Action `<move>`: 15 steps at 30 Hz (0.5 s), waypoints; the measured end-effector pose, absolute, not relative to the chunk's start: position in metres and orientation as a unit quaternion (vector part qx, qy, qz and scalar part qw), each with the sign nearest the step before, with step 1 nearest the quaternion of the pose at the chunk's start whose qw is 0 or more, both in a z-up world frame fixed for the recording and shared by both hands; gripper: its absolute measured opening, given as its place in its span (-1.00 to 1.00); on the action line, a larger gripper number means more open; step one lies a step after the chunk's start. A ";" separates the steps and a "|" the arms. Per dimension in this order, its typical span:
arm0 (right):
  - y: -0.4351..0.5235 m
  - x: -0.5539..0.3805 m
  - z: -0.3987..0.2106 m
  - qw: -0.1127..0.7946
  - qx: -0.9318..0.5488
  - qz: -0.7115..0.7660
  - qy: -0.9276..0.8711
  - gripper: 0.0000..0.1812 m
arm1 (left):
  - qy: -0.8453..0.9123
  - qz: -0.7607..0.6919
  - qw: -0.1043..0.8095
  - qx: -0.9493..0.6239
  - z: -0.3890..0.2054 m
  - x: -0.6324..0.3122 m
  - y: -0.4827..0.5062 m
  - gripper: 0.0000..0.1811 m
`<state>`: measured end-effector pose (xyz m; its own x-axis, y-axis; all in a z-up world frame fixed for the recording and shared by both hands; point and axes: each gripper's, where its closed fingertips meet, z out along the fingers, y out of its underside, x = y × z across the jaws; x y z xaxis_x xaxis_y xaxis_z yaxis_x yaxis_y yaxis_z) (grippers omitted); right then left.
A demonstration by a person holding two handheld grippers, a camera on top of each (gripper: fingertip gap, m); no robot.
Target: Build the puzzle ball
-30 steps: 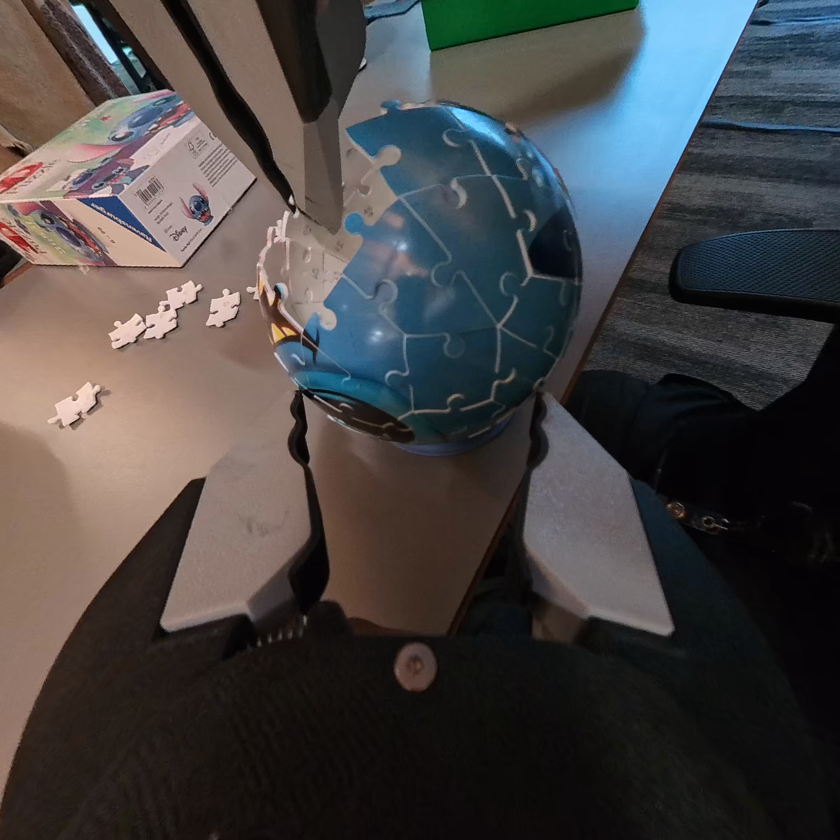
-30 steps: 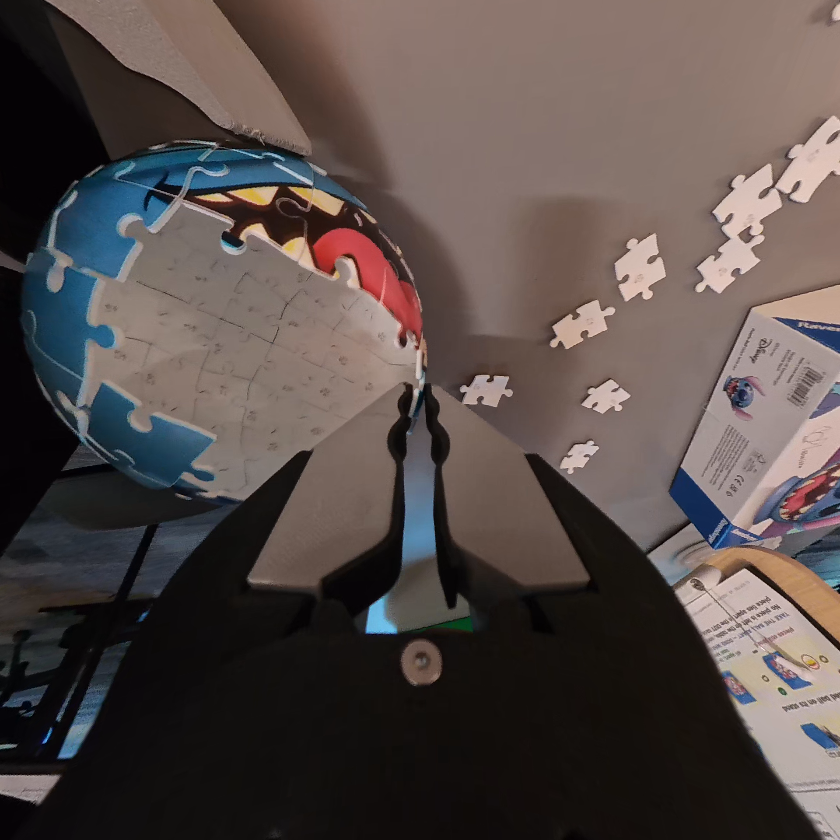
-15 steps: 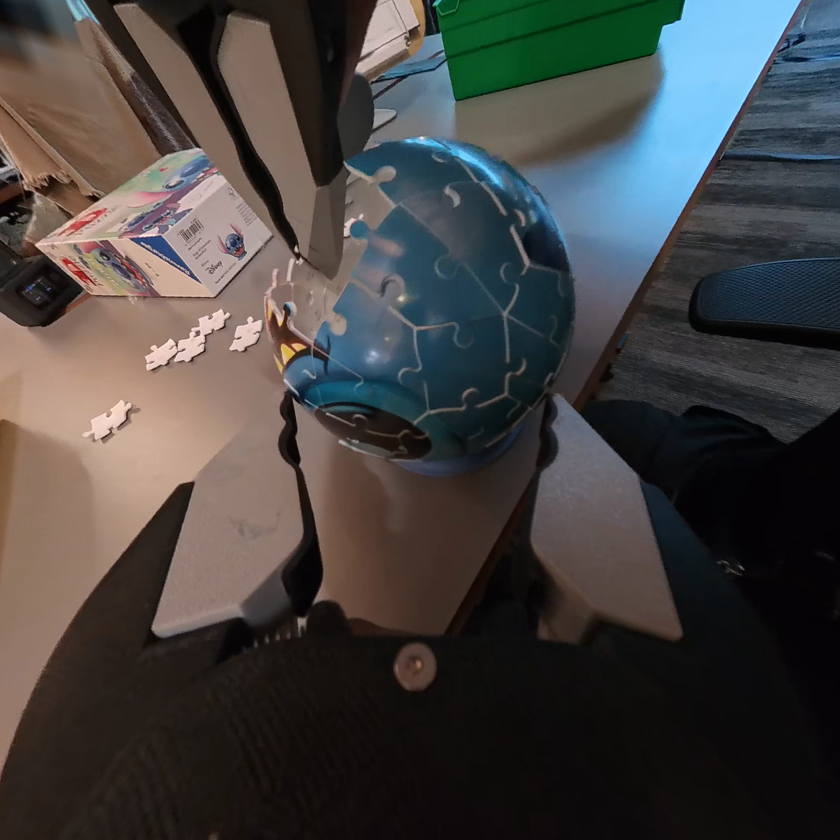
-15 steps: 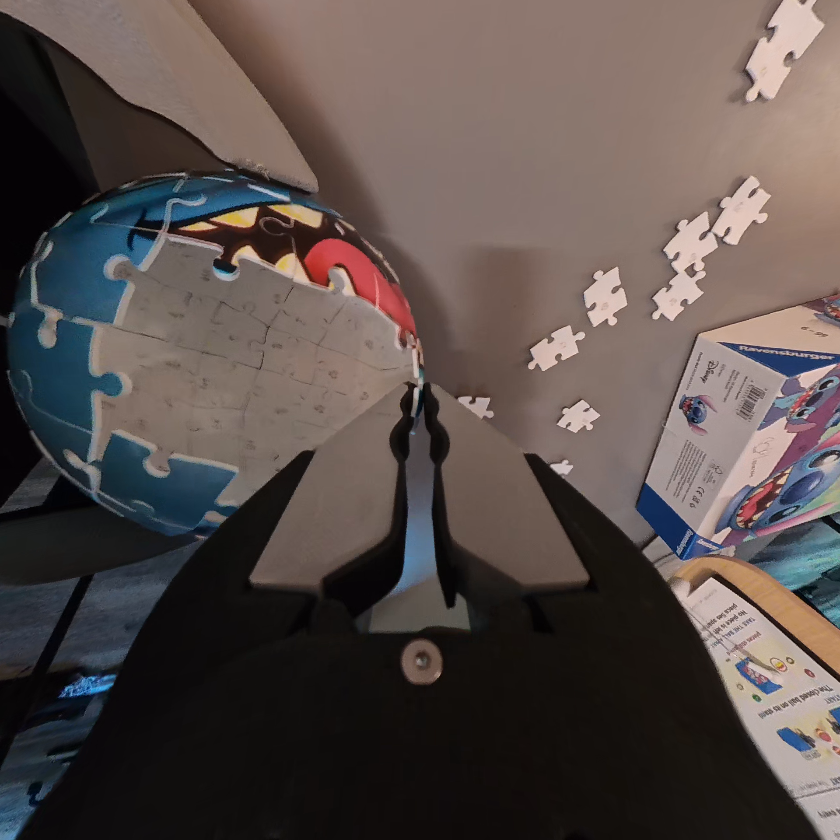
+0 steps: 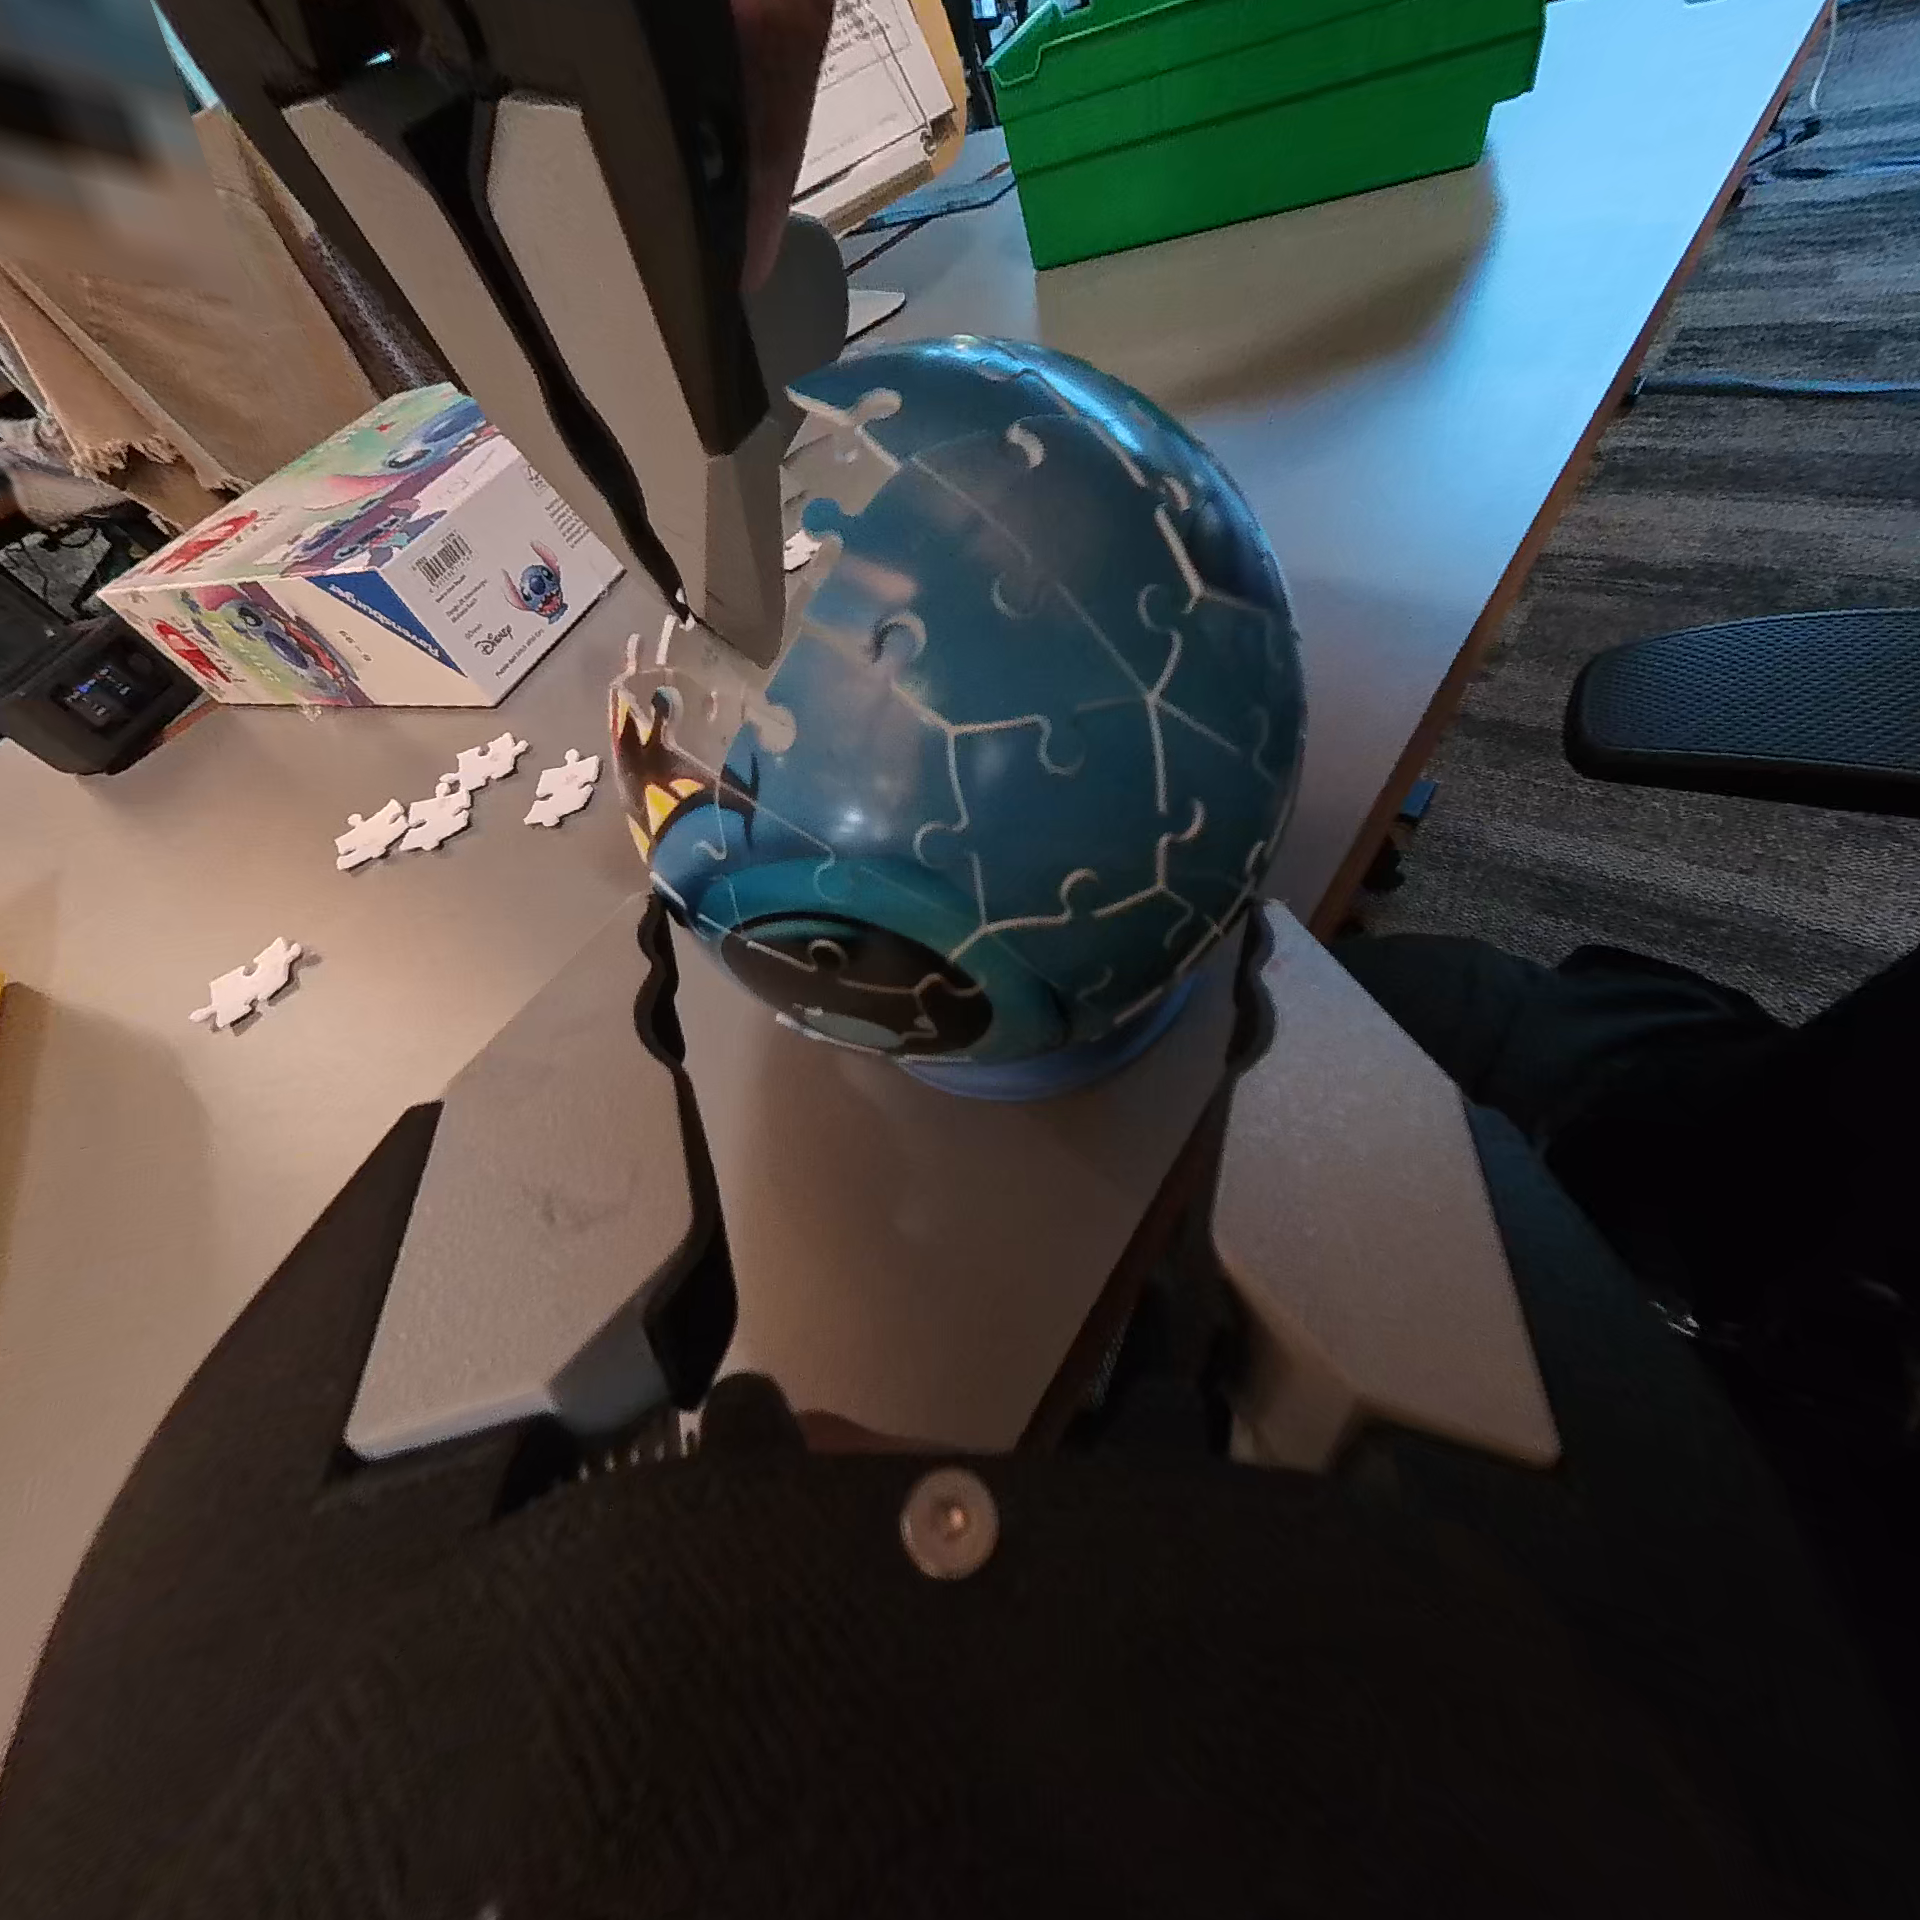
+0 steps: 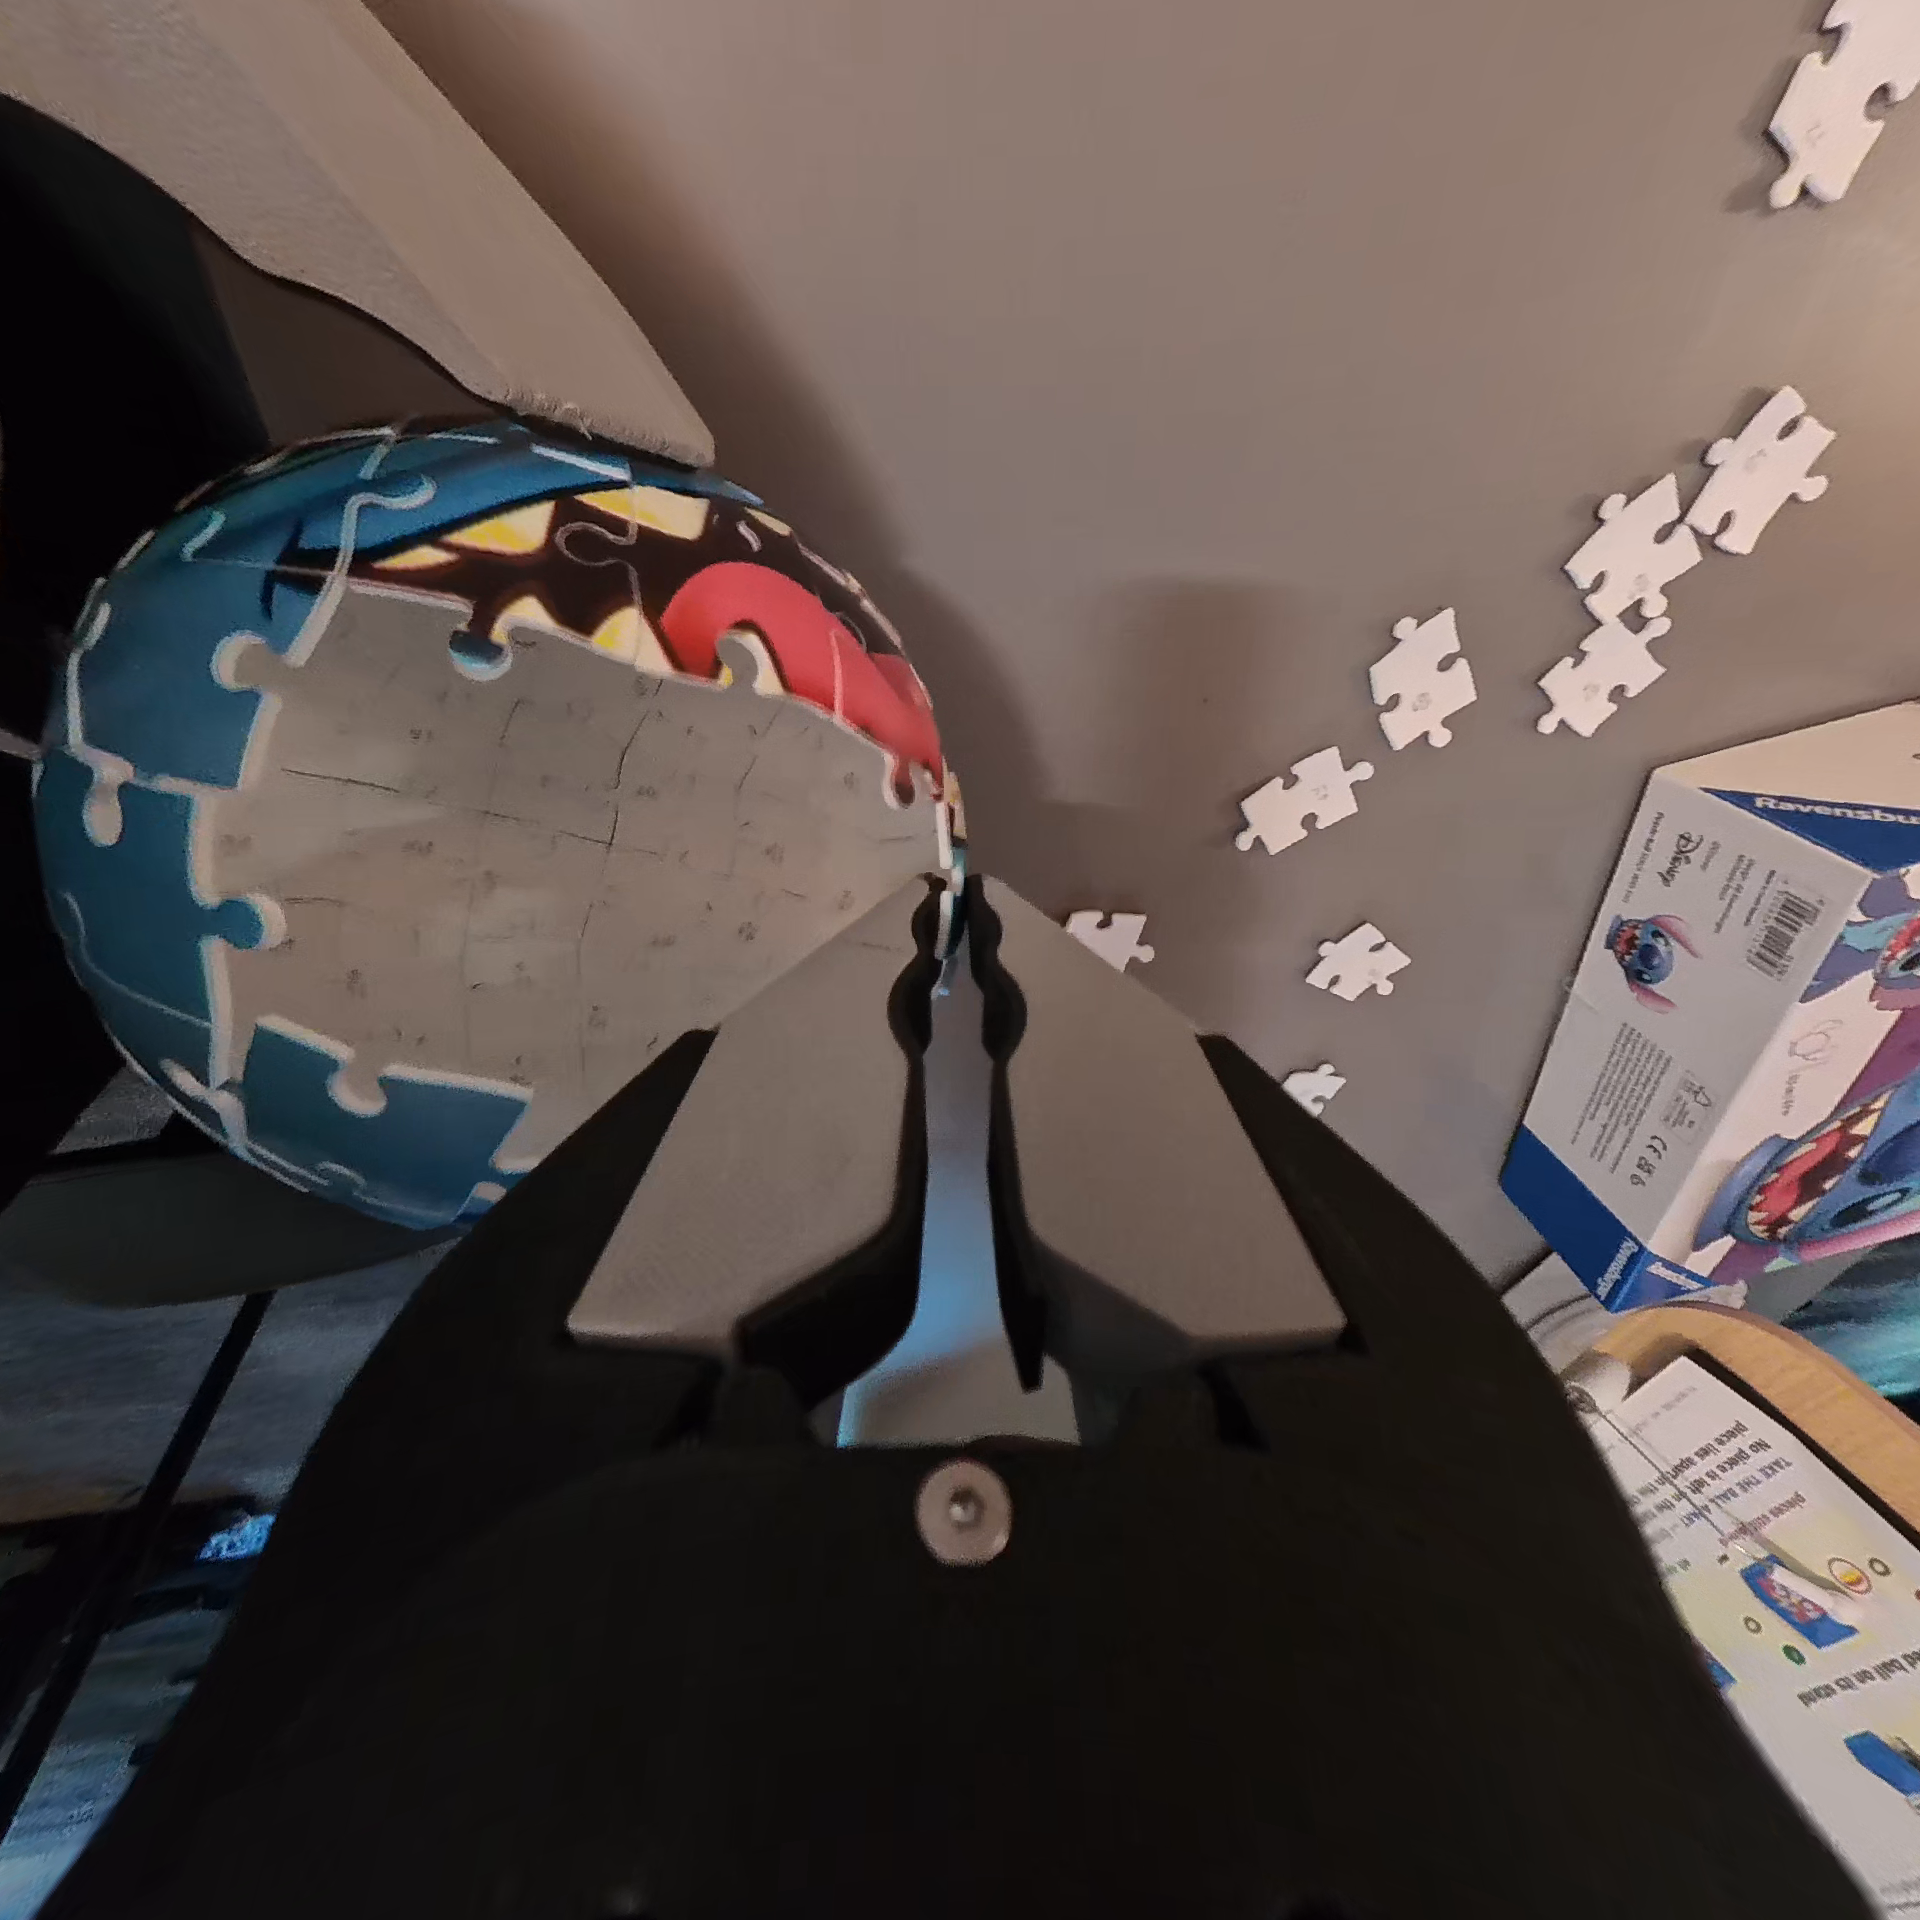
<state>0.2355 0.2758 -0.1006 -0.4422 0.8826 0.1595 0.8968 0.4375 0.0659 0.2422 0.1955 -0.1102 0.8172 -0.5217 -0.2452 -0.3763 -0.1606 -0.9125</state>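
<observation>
1. Left wrist view: the left gripper [image 5: 951, 935] has its jaws spread wide, one finger on each side of the puzzle ball [image 5: 1039, 707], level with its lower part. Whether the fingers press on the ball or only flank it cannot be told.
2. The ball is mostly blue, with a dark oval patch low on its near side. It sits on a blue ring stand [image 5: 1023, 1070] on the grey table [image 5: 1195, 312], close to the table's right edge.
3. The right gripper [image 5: 717, 634] reaches down from the upper left, its tips at the rim of the ball's open gap, where the pale inner sides of the pieces show.
4. To the left on the table lie loose white pieces [image 5: 457, 790] and a printed puzzle box [image 5: 395, 592]; a green bin [image 5: 1247, 135] stands at the far end. A black chair armrest [image 5: 1756, 691] is beyond the table's right edge.
5. Right wrist view: the right gripper [image 6: 953, 894] has its jaws almost closed, pinching a thin puzzle piece [image 6: 945, 935] edge-on, right against the rim of the ball [image 6: 135, 748].
6. The ball's gap faces the camera, showing grey inner faces, with a red and yellow picture above.
7. A finger [image 6: 436, 281] of the left gripper rests on top of the ball.
8. White pieces [image 6: 1423, 675] are scattered on the table [image 6: 1143, 312]; the box [image 6: 1745, 997] and a printed sheet [image 6: 1766, 1558] are at the right.
</observation>
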 end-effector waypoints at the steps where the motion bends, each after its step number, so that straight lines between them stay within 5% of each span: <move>1: 0.276 0.236 -0.101 0.048 -0.524 -0.073 -0.847 -0.99 | 0.296 -0.063 0.577 -0.759 -0.110 0.242 0.195 0.16; 15: 0.274 0.238 -0.097 -0.016 -0.505 -0.113 -0.855 -0.97 | 0.299 -0.059 0.576 -0.758 -0.111 0.243 0.194 0.15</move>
<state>0.2381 0.2739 -0.0975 -0.4885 0.8681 0.0880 0.8611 0.4633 0.2096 0.2429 0.1944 -0.1105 0.8138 -0.5220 -0.2554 -0.3859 -0.1570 -0.9091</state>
